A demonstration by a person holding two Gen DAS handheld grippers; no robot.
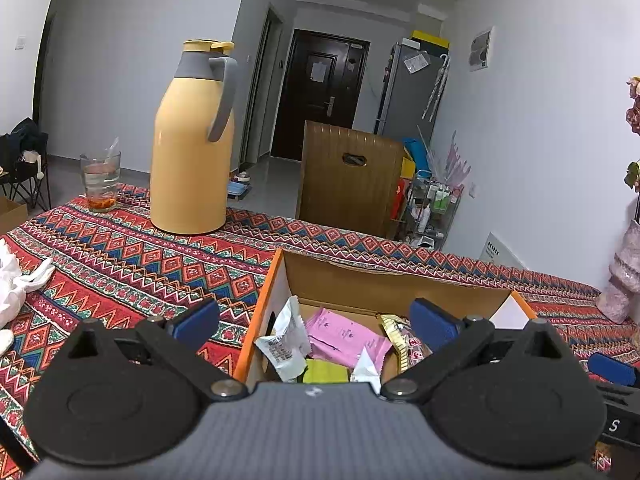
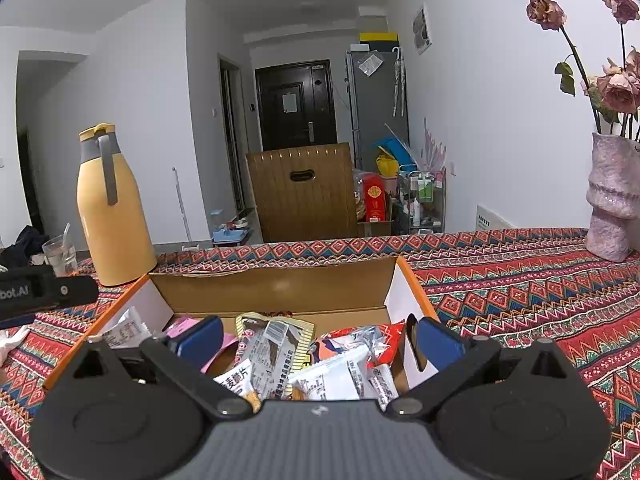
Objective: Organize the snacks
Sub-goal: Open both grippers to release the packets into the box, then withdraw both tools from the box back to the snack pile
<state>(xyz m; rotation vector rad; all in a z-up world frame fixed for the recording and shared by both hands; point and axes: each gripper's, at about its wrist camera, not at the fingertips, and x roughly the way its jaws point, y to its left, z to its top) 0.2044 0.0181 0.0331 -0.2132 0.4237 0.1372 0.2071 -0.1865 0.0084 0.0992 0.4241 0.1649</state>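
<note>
Both grippers spread wide, nothing held: left gripper (image 1: pixel 316 324), right gripper (image 2: pixel 316 340) over cardboard box (image 2: pixel 276 284) on patterned cloth. Snack packets (image 2: pixel 272 348) lay jumbled inside. I judged: lift clear without snagging wrappers.

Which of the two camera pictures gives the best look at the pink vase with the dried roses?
The right wrist view: the pink vase stands whole on the patterned tablecloth at the right, its dried roses rising above it. The left wrist view catches only a sliver of the vase and a few blooms at the right edge.
</note>
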